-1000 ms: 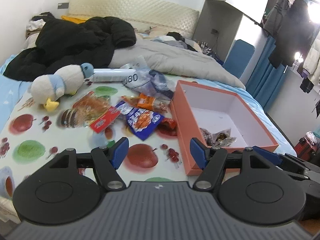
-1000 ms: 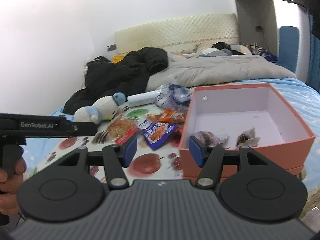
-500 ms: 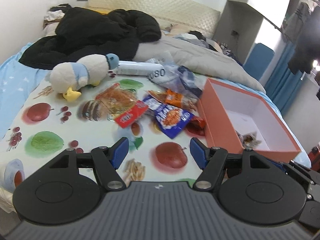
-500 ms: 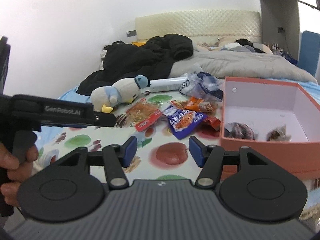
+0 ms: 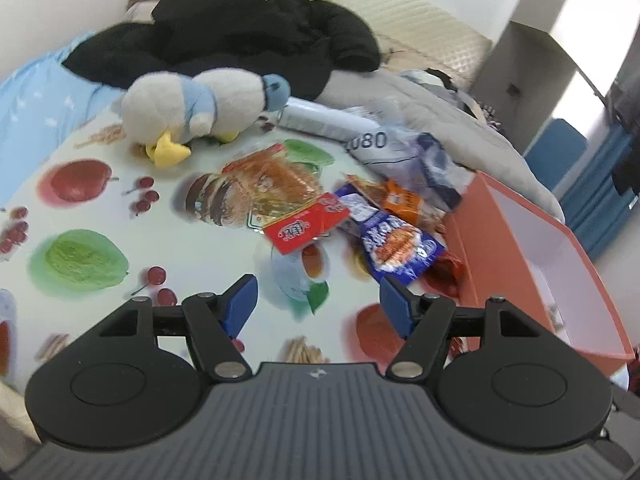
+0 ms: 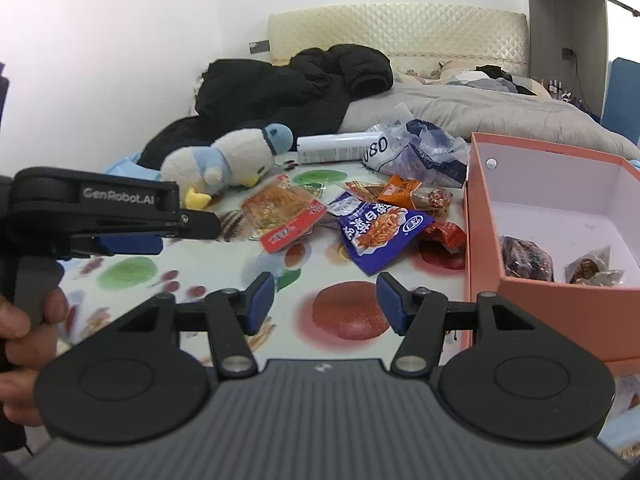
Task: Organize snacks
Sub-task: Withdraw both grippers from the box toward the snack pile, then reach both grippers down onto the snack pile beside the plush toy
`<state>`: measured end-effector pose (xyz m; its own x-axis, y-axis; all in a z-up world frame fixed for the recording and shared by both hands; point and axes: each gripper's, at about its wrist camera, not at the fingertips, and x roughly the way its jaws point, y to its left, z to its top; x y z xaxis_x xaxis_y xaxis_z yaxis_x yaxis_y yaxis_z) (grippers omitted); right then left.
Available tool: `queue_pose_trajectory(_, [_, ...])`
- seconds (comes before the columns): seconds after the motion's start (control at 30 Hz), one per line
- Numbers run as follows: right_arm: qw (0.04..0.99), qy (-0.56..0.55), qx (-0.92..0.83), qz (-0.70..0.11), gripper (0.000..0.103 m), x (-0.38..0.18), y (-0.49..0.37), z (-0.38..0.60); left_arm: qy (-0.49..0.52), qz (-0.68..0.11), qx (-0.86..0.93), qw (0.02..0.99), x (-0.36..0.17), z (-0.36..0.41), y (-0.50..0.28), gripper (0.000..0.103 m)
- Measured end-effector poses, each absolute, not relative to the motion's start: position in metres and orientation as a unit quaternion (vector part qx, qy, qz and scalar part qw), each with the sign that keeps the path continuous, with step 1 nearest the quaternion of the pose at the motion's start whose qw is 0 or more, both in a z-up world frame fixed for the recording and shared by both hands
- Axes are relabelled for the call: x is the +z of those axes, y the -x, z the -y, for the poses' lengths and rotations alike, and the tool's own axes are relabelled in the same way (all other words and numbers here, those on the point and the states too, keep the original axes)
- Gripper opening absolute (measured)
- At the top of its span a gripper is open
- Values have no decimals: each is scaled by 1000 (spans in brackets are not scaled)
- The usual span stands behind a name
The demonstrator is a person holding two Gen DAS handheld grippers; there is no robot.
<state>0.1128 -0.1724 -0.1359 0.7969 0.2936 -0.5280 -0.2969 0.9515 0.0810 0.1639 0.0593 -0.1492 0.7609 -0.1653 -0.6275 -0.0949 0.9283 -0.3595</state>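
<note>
Across the middle of both frames four snack packets lie bunched on the fruit-print cloth (image 5: 80, 208): a red one (image 5: 308, 226), a blue one (image 5: 396, 248), an orange one (image 6: 404, 194) and a dark red one (image 6: 442, 236) just beside the orange box (image 6: 532, 308). Bare cloth lies before both grippers, left (image 5: 318, 306) and right (image 6: 325, 302), each spread wide and holding nothing. Only the right view shows two wrapped snacks (image 6: 560, 266) inside the box.

The box (image 6: 548, 312) is orange outside, white inside. A blue snack packet (image 6: 382, 234) lies beside a red one (image 6: 290, 228). The desk (image 5: 120, 208) cover bears a printed fruit pattern.
</note>
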Motion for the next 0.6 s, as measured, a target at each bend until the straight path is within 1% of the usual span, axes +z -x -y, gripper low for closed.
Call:
queue_pose_trajectory(0.1, [948, 5, 146, -283, 59, -147, -131, 167, 192, -354, -17, 915, -164, -65, -188, 72])
queue_pose_trajectory(0.17, [948, 8, 138, -287, 59, -155, -144, 165, 186, -366, -23, 912, -174, -66, -205, 69])
queue_pose_trajectory(0.27, [946, 3, 124, -298, 59, -169, -163, 166, 185, -377, -28, 907, -188, -66, -228, 69])
queue_pose_trajectory(0.33, [945, 0, 113, -307, 59, -179, -177, 168, 163, -382, -35, 909, -196, -63, -242, 69])
queue_pose_trajectory(0.47, [941, 5, 108, -321, 60, -197, -200, 169, 75, -384, -55, 919, -205, -45, -267, 69])
queue_pose_trajectory(0.5, [940, 9, 107, -325, 61, -201, -205, 168, 56, -381, -63, 921, -207, -41, -272, 69])
queue_pose_trajectory(0.53, [939, 14, 105, -328, 69, -205, -210, 167, 33, -378, -69, 922, -208, -35, -277, 69])
queue_pose_trajectory(0.57, [938, 16, 103, -329, 73, -208, -214, 167, 17, -380, -74, 922, -210, -31, -282, 69])
queue_pose_trajectory(0.6, [939, 17, 100, -329, 80, -212, -218, 167, -2, -382, -79, 921, -212, -26, -288, 69])
